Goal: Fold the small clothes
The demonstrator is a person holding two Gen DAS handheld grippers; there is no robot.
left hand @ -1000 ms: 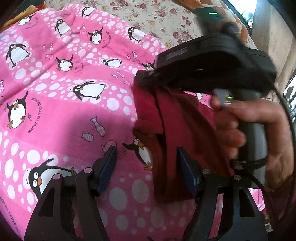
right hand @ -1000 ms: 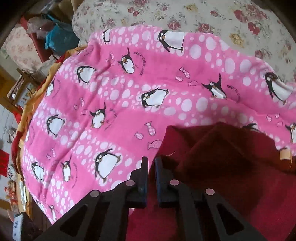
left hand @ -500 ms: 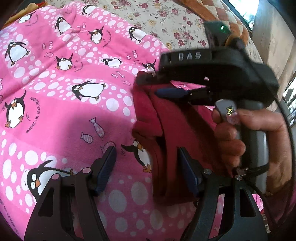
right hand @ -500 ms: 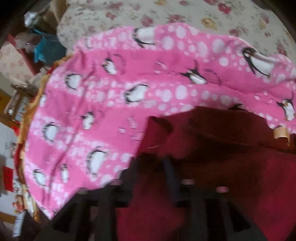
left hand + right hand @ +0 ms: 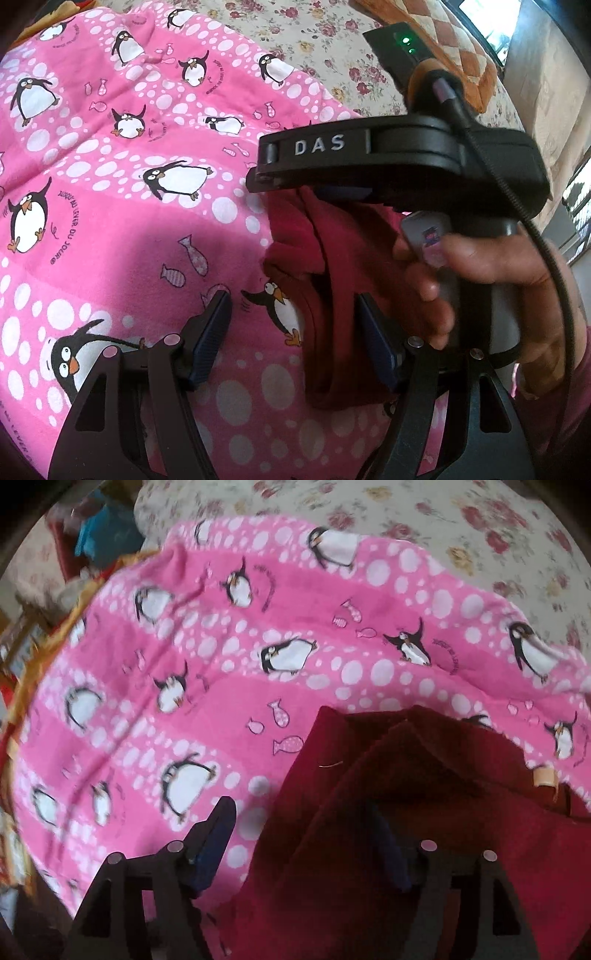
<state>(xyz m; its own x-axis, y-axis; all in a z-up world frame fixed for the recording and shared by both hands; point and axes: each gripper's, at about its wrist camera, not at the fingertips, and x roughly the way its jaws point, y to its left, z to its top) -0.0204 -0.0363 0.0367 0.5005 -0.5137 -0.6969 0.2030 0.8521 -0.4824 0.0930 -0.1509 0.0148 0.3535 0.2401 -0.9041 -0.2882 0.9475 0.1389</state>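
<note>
A dark red garment [image 5: 325, 266] lies bunched on a pink penguin blanket [image 5: 110, 206]. In the left wrist view my left gripper [image 5: 295, 328] is open, low over the blanket, with the cloth's edge between its fingers but not pinched. The right gripper's black body sits just above the cloth, its fingers hidden by the body. In the right wrist view my right gripper [image 5: 306, 834] is open; the red garment [image 5: 424, 812] drapes over its right finger and spreads to the right, with a small tan label [image 5: 543, 777] showing.
The blanket [image 5: 221, 701] lies on a floral bedspread [image 5: 461, 528] that runs along the far side. A checked orange cushion [image 5: 461, 55] sits at the far right. Clutter and furniture stand past the bed's left edge [image 5: 96, 539].
My right gripper was shut a second ago and has opened, letting go of the red cloth. The left gripper stayed open and barely moved.
</note>
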